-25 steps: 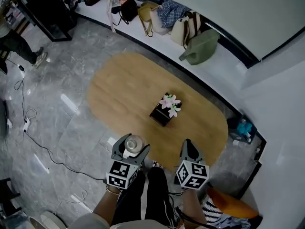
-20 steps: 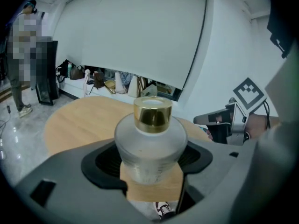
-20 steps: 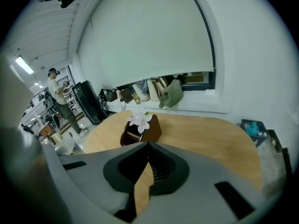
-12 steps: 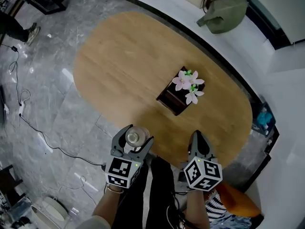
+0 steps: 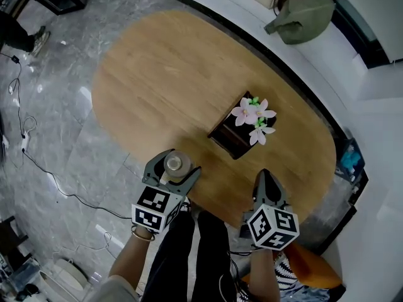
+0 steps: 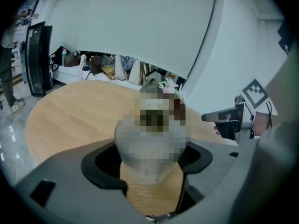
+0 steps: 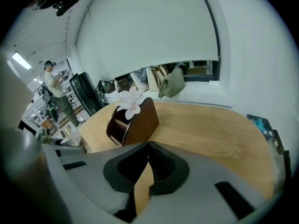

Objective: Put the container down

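Note:
A small clear container with a pale lid (image 5: 174, 163) sits between the jaws of my left gripper (image 5: 171, 162), which is shut on it. It hangs at the near edge of the oval wooden table (image 5: 164, 74). In the left gripper view the container (image 6: 149, 167) fills the gap of the left gripper (image 6: 149, 158), with table wood showing below it; a mosaic patch hides its upper part. My right gripper (image 5: 266, 177) is shut and empty over the near right of the table. In its own view the right gripper (image 7: 148, 146) has its jaws meeting.
A dark brown box (image 5: 232, 137) with pink flowers (image 5: 255, 115) stands mid-table, ahead of both grippers; the box (image 7: 135, 120) is close in the right gripper view. Bags, one green (image 5: 302, 14), line the white ledge behind. Cables (image 5: 38, 162) lie on the grey floor at left.
The view has closed in on the table. My left gripper with the container has gone from over the floor to the table's near edge. The right gripper has also come forward over the table.

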Motion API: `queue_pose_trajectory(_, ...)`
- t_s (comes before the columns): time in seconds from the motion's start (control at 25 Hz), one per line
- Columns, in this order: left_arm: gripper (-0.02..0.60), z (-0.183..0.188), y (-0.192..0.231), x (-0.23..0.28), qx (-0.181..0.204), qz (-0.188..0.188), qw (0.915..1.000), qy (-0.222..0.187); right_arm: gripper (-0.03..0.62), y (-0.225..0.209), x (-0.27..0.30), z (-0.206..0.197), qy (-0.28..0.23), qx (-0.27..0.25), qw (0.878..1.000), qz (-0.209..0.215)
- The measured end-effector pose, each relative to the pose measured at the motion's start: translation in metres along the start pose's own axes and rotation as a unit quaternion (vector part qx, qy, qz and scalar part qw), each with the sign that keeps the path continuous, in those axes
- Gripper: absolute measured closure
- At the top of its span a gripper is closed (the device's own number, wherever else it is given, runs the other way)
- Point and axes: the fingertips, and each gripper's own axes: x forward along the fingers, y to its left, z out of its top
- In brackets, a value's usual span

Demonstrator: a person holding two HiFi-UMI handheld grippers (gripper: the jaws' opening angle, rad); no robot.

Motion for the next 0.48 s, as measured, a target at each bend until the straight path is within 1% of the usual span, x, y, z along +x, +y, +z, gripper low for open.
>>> queue_pose_trajectory(0.16, 0.244, 0.013, 0.010, 0.015, 0.023, -0.012, 0.9996, 0.010, 0.571, -0.003, 0.009, 0.003, 0.003, 0.000, 1.000, -0.003)
queue_pose_trajectory(0.36, 0.244, 0.028, 0.023, 0.031, 0.071, -0.012, 0.9970, 0.027, 0.571, -0.010, 0.019, 0.002, 0.010, 0.008, 1.000, -0.008)
queue_pose_trajectory(0.48, 0.244, 0.038, 0.030, 0.040, 0.093, -0.015, 0.9950, 0.035, 0.571, -0.012, 0.024, 0.002, 0.013, 0.009, 1.000, -0.007)
